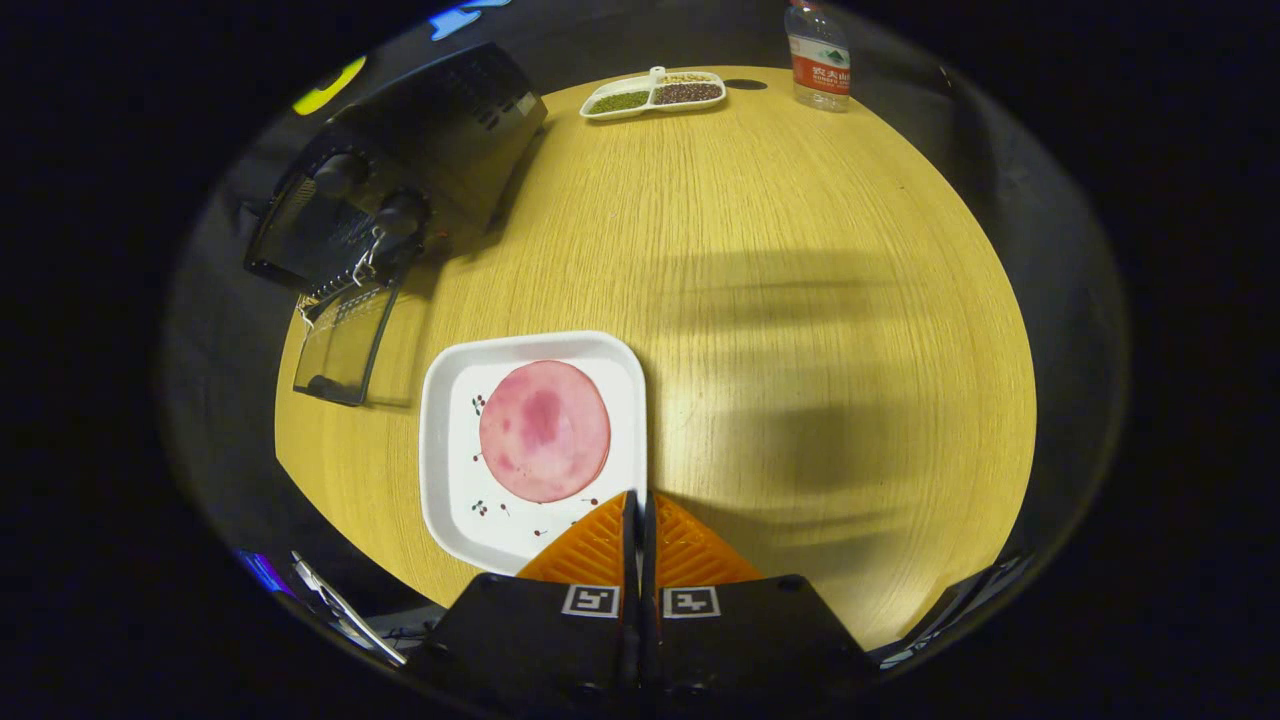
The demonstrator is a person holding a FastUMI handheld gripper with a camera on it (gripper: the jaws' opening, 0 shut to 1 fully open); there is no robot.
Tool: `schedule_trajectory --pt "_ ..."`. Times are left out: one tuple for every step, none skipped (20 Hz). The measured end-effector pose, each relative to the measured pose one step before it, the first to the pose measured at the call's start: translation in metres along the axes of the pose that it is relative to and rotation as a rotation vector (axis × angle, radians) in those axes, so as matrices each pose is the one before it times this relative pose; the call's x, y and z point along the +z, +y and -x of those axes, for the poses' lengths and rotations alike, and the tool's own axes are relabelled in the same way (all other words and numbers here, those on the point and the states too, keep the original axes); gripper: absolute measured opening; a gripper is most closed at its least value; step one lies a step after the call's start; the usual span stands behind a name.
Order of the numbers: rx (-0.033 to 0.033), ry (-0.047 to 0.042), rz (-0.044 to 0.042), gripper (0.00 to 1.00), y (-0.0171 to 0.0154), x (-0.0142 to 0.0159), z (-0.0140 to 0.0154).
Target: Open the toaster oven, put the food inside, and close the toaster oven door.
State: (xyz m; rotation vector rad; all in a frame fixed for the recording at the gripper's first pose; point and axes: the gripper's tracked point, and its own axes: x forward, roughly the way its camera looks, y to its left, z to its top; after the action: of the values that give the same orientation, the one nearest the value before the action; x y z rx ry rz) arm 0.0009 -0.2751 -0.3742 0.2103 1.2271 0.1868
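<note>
The tongs (638, 510) are pressed together with only a thin slit between the two fingers and nothing held in them; their tips hang over the near right corner of a white square plate with rounded corners (455, 450), high above a round, light wood-grain counter (800, 300). Farthest left, at the counter's far left edge, stands a black toaster oven (420, 150) with two round knobs on its front panel. Its glass door with a dark frame (345, 345) hangs open, folded down towards the counter, with a wire rack showing at the mouth just above it. To the right of the door, and just ahead of the fingers, the plate lies flat on the counter, apart from the oven. On it rests a round, flat pink slice of meat (544, 430), with a few small dark specks scattered on the white around it. Well beyond, at the far edge, sits a white divided dish of green and dark beans (655, 93). Farther right stands a clear plastic water bottle with a red label (818, 60), upright.
</note>
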Motion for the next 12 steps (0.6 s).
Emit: schedule_trajectory --pt "0.01807 0.00948 -0.03509 0.02 0.0015 -0.00301 -0.00001" --pt "0.02005 0.00788 -0.04493 0.02 0.00268 -0.00113 0.00065" --pt "0.00985 0.00155 -0.02572 0.02 0.00074 -0.00192 0.00196" --pt "0.00544 -0.01494 0.00429 0.02 0.001 0.00021 0.00203" --pt "0.00401 -0.01552 0.00665 0.02 0.00189 0.00026 0.00231" --pt "0.00731 -0.00735 -0.01088 0.02 0.00234 -0.00113 0.00296" --pt "0.01386 -0.00698 -0.02977 0.02 0.00281 -0.0019 0.00247" --pt "0.01421 -0.00769 -0.03593 0.02 0.00324 -0.00123 0.00141" --pt "0.01038 -0.00778 -0.0293 0.02 0.00391 -0.00363 0.00451" --pt "0.0065 -0.01734 -0.02631 0.02 0.00397 -0.00173 0.00519" --pt "0.01077 -0.02006 -0.02211 0.02 0.00491 -0.00226 0.00617" --pt "0.01142 -0.02204 -0.02825 0.02 0.00593 -0.0027 0.00702"
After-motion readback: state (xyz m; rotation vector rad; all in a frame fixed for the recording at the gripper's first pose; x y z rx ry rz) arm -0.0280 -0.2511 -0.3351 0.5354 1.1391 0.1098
